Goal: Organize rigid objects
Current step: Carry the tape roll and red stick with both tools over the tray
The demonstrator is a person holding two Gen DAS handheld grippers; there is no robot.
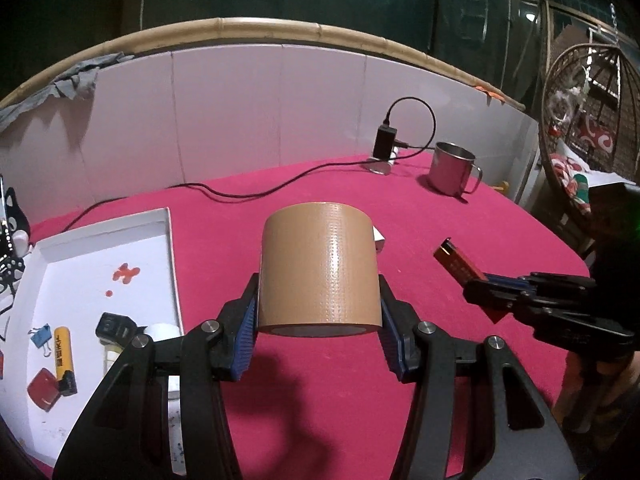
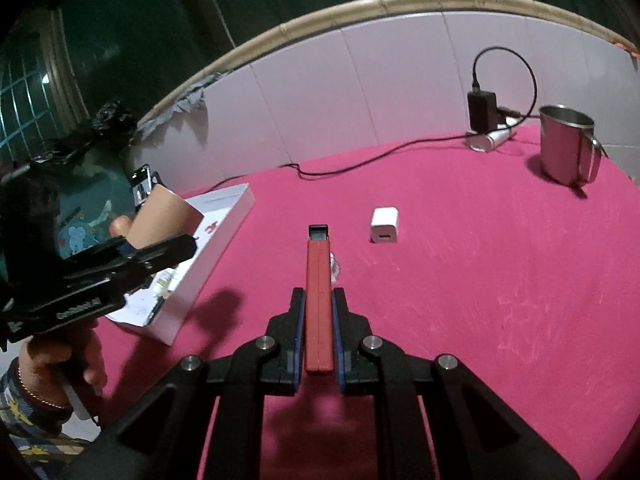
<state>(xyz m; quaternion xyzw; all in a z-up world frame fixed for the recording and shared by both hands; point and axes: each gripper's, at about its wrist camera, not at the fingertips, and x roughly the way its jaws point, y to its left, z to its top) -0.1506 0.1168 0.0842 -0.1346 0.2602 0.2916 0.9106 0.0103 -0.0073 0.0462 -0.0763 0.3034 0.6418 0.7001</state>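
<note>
Left wrist: tape roll (image 1: 319,268) between hand-held gripper (image 1: 319,320) pads

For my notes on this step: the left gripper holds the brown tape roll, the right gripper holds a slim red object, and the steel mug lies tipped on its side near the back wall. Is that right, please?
One detail is off: the steel mug stands upright, mouth up, as the right wrist view shows. The left gripper does hold the brown tape roll, and the right gripper the slim red object.
</note>
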